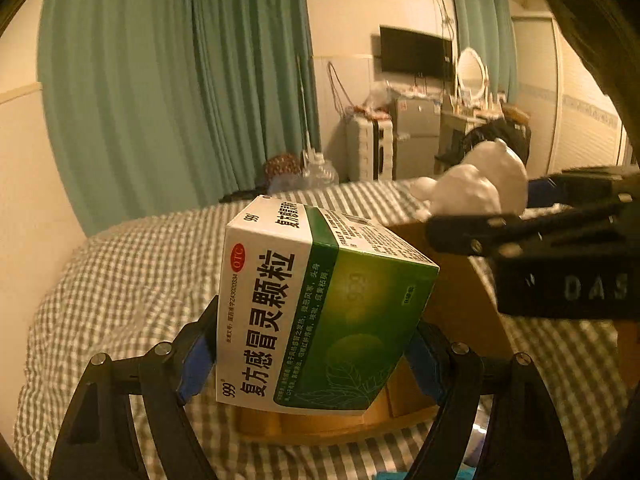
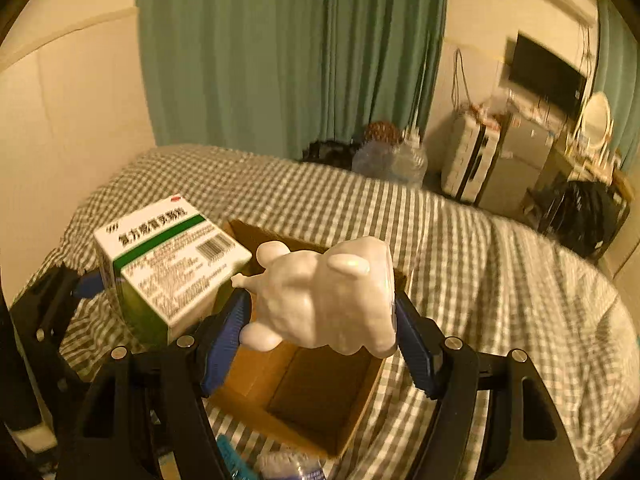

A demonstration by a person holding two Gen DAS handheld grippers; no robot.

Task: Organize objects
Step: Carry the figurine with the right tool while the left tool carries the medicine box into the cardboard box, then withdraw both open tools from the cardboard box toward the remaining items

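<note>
Two-handed loading of a cardboard box [image 2: 320,396] that sits open on a bed [image 2: 460,240] with a checked cover. The left claw [image 1: 312,356] is closed on a green-and-white medicine carton [image 1: 320,312], its blue pads [image 1: 196,364] pressed to the carton's two opposite sides; the carton is held tilted, one corner raised, above the near left edge of the cardboard box. The right claw [image 2: 320,332] is closed on a white toy figure [image 2: 324,296] with rounded limbs, gripped across its body and hanging over the box opening.

Step in hand, as judged: both items are carried and poised over the container, neither yet set down. The box floor looks bare in the right wrist view, so placement appears to be at its start. The next move calls for lowering each item inside the walls and parting the claws only once it rests on the floor; the carton wants levelling first.

Obstacles: the two claws sit close together over one small opening, so they could collide; lowering one at a time seems safer. The upright box flap [image 2: 248,236] at the far left corner stands just beside the carton.

Surroundings: green curtains [image 2: 280,52], a wall-mounted screen [image 1: 416,52], a suitcase [image 2: 468,164], a round mirror [image 1: 472,68]
</note>
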